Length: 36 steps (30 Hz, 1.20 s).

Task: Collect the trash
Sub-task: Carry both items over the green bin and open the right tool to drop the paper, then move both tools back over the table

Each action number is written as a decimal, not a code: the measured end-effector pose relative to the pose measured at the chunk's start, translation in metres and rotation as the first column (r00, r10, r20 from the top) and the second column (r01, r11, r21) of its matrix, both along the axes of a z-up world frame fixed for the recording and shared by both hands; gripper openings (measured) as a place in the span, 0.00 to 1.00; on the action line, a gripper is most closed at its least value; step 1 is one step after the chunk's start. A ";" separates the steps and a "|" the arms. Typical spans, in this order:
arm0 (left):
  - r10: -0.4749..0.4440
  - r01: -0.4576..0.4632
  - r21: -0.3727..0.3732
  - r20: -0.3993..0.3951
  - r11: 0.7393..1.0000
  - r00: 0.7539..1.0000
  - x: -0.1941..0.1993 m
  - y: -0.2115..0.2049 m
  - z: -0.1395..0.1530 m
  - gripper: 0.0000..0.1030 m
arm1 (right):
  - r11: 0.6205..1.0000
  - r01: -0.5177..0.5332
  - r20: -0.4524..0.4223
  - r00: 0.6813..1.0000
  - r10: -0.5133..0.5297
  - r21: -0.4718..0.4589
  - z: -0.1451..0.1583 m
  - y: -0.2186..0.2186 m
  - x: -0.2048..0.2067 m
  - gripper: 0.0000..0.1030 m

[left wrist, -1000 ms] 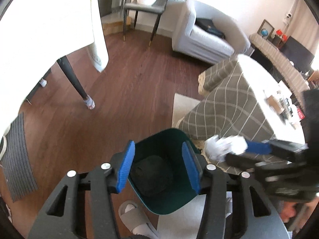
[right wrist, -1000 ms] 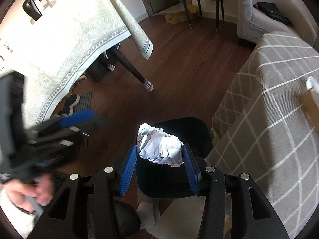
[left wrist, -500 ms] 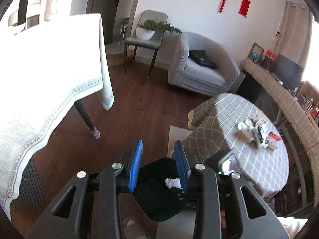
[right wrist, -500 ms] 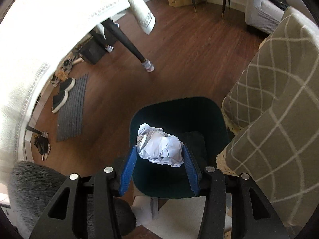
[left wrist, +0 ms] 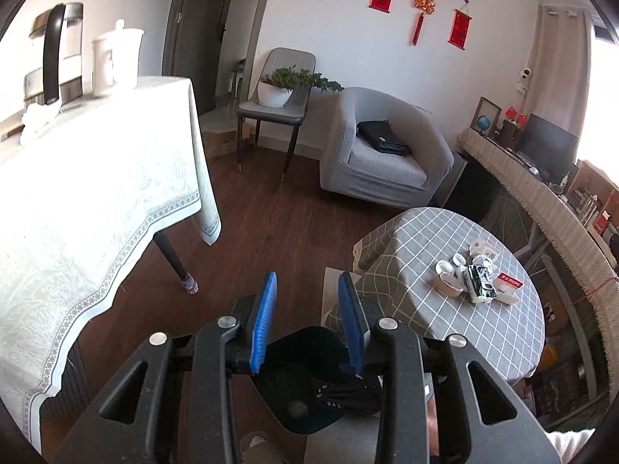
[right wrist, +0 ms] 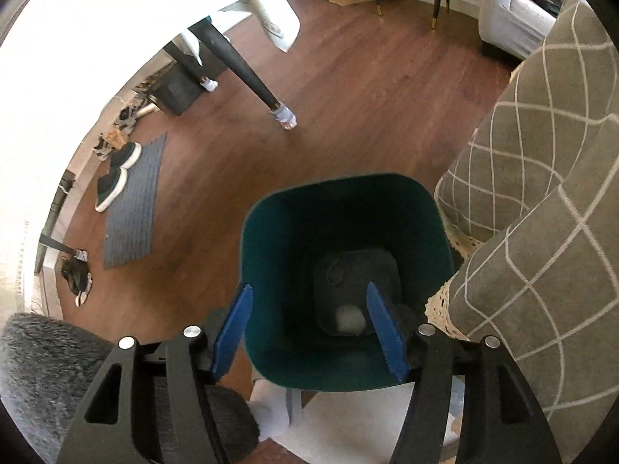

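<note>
Right tool (right wrist: 309,328) agape, crumpled paper (right wrist: 350,319), rounded bin (right wrist: 267,232)

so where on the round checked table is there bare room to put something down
On the round table, the cloth is bare on the near-left half, toward the armchair, and along the near edge by the left gripper. It is crowded on the far right, where cups and wrappers bunch together.

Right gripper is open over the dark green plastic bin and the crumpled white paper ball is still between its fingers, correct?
Not quite. The right gripper is open over the dark green plastic bin, but the crumpled white paper ball lies at the bin's bottom, as the right wrist view shows.
</note>
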<state>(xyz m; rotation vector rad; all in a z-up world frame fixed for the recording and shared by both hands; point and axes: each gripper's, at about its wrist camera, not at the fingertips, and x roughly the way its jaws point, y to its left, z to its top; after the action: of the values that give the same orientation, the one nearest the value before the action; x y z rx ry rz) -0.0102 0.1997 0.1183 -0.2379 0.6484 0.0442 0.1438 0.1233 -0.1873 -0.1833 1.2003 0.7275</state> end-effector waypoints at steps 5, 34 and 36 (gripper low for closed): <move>0.008 -0.008 0.008 0.016 1.000 1.000 -0.002 -0.006 0.010 0.39 | 0.997 -0.009 0.036 0.999 0.006 0.076 0.036 -0.005 -0.004 0.61; -0.229 0.229 0.001 -0.022 0.974 0.973 0.042 -0.151 -0.010 0.77 | 0.953 0.232 0.317 0.905 -0.286 0.197 0.181 -0.227 -0.028 0.65; -0.250 0.250 -0.004 -0.030 0.968 0.968 0.050 -0.165 -0.015 0.79 | 0.947 0.260 0.319 0.896 -0.310 0.189 0.177 -0.248 -0.028 0.67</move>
<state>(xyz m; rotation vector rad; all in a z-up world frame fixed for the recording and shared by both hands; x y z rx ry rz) 0.0401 0.0348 0.1031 -0.1539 0.7047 -0.1950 0.1159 -0.1245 -0.0108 -0.0108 0.8123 0.4929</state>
